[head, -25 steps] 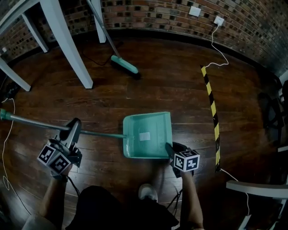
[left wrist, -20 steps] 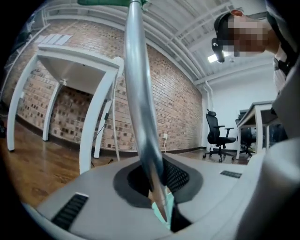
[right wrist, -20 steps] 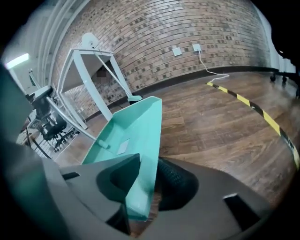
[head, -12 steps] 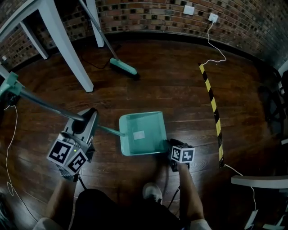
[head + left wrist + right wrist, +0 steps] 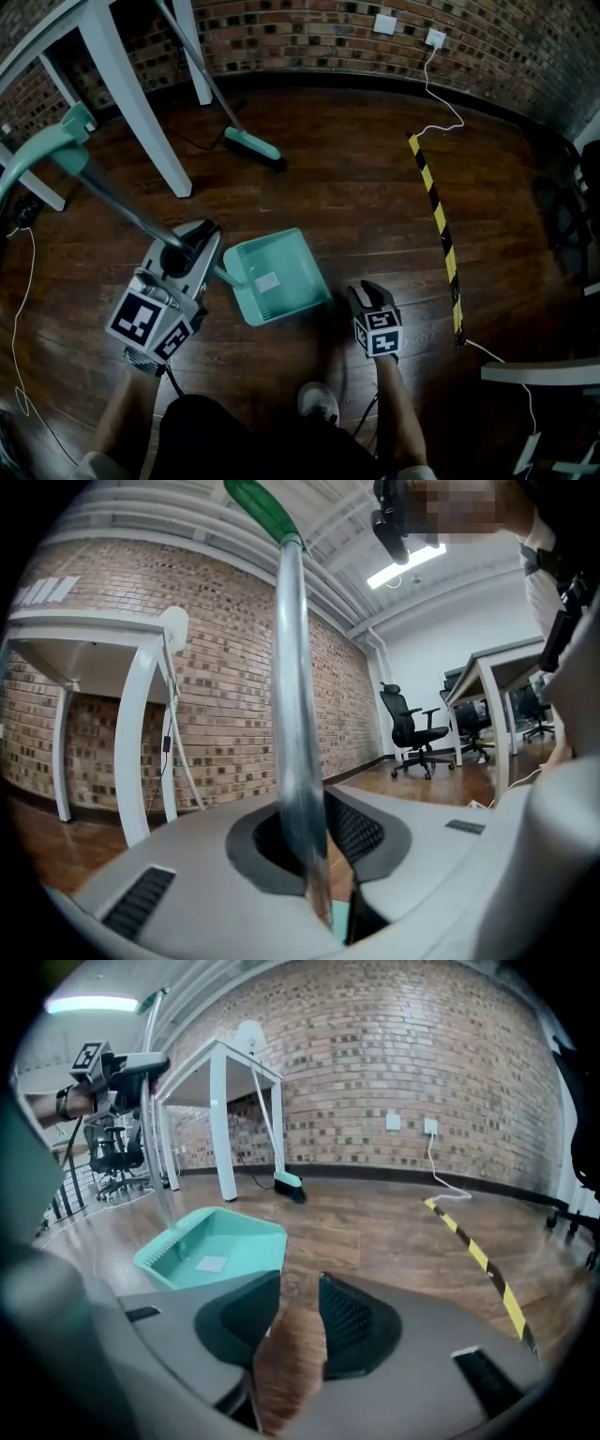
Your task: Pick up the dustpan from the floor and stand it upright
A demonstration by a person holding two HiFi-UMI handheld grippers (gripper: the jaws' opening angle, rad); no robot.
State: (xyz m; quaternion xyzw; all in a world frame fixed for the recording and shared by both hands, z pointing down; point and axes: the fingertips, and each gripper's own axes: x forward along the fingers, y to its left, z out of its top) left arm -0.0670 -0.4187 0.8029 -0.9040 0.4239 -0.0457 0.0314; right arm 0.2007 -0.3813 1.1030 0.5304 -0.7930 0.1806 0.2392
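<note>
Holding the dustpan [image 5: 274, 277], lower centre on the floor, by its pole [image 5: 112, 192] in the left tongs [image 5: 187, 255], grip just eased, to lever it upright, with the right tongs [image 5: 364, 292] empty, parted, just narrowed.

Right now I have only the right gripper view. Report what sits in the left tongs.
Observer: The left tongs are clamped on the dustpan's metal handle. They have just been opening a little, with the handle between them.
Operator: Tell me where the handle's top end is.
Observer: Its green grip is above the tongs, and in the head view it shows beside the white table leg.
Operator: Check the floor on the near side of the pan.
Observer: A shoe stands there, apart from the pan.
</note>
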